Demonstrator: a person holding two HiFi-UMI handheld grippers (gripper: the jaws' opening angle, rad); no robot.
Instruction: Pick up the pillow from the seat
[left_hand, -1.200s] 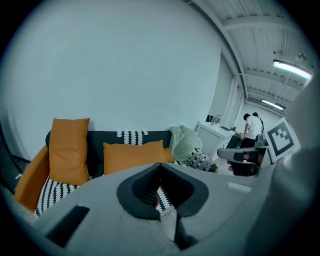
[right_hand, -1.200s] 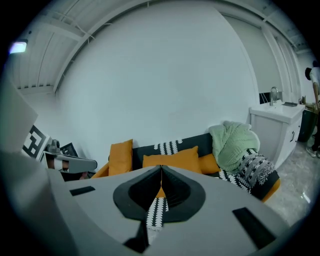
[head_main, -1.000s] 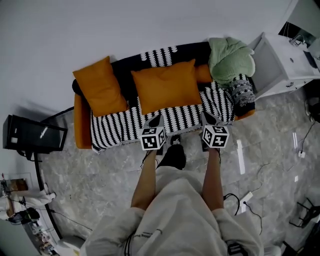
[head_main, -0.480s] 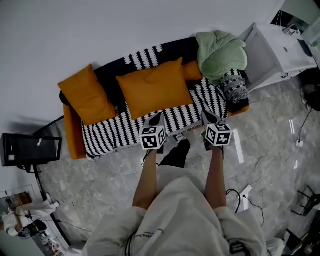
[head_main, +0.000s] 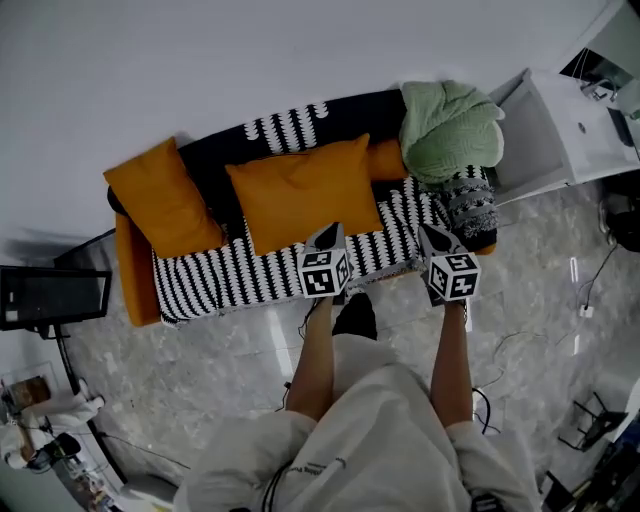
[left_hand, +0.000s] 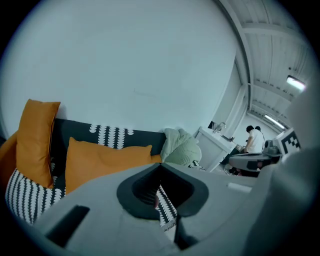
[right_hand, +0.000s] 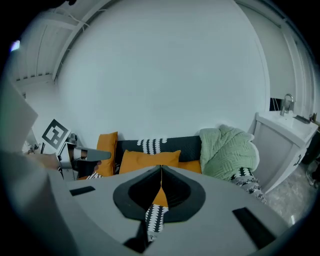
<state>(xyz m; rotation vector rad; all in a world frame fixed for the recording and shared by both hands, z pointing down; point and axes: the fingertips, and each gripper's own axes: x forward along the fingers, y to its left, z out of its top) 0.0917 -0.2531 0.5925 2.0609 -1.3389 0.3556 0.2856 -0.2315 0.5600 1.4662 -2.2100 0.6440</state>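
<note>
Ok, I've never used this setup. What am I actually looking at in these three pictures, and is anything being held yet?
There is no robot arm here. A person stands before a sofa with a two-jaw gripper in each hand. The head view comes from a camera on their head, looking steeply down. The marker cubes are part of the grippers. The two gripper views come from cameras riding on each gripper, looking along its jaws. On the sofa's striped cover a large orange pillow lies in the middle, a second orange pillow sits at the left end, and a green blanket is heaped at the right end. The left gripper and right gripper hover before the seat, jaws together, holding nothing.
</note>
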